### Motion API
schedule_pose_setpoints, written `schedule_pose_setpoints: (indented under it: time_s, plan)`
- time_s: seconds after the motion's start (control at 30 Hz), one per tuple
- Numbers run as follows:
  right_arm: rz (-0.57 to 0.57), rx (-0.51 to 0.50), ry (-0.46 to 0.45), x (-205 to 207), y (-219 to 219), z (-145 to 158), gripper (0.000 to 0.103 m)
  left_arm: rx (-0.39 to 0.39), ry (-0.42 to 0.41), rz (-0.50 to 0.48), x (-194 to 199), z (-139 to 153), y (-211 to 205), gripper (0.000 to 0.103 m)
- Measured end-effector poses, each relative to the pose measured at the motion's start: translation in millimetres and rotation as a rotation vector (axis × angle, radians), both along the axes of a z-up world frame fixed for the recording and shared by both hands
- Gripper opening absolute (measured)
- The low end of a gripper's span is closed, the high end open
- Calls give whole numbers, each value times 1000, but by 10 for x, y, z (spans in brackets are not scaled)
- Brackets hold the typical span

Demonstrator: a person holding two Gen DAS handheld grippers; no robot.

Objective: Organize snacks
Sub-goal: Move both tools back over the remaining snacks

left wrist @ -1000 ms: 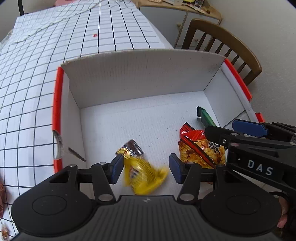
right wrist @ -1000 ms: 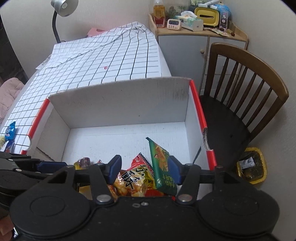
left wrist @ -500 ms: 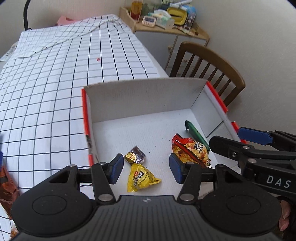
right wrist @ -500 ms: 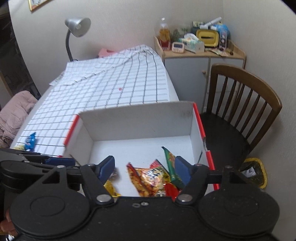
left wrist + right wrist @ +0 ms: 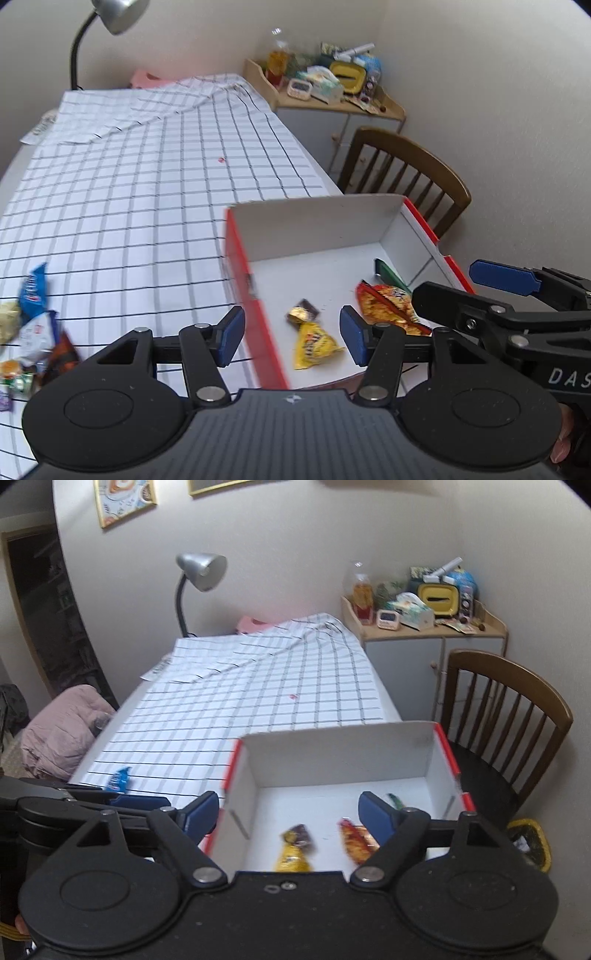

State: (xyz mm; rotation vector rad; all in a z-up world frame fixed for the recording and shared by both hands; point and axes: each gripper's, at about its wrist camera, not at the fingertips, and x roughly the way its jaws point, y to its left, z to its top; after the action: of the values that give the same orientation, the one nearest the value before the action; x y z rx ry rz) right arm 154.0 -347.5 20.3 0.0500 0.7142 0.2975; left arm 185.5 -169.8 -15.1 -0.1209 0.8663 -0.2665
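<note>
Where the box sits, four snacks.

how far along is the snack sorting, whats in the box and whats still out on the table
Done: four snacks lie in the box: yellow packet, brown candy, orange-red bag, green packet. In hand: nothing; the left gripper and right gripper are open, the right's jaws just widened. Left: the snack pile on the tablecloth.
</note>
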Motion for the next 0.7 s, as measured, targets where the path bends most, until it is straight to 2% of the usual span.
schedule_pose_setpoints:
  time_s: [0.2,0.33,0.47,0.7]
  plan:
    - [65,9,-42,-197,392,60,88,6,-59,49,-238,101,447,65]
    - [102,21,-61,-298,667,63,88,13,-75,74,-377,128,747,65]
    - [121,39,-76,-387,916,47,97,6,-85,107,-499,144,1035,71]
    - [159,53,-71,-458,1299,-17,99,-13,-85,156,-687,54,1584,78]
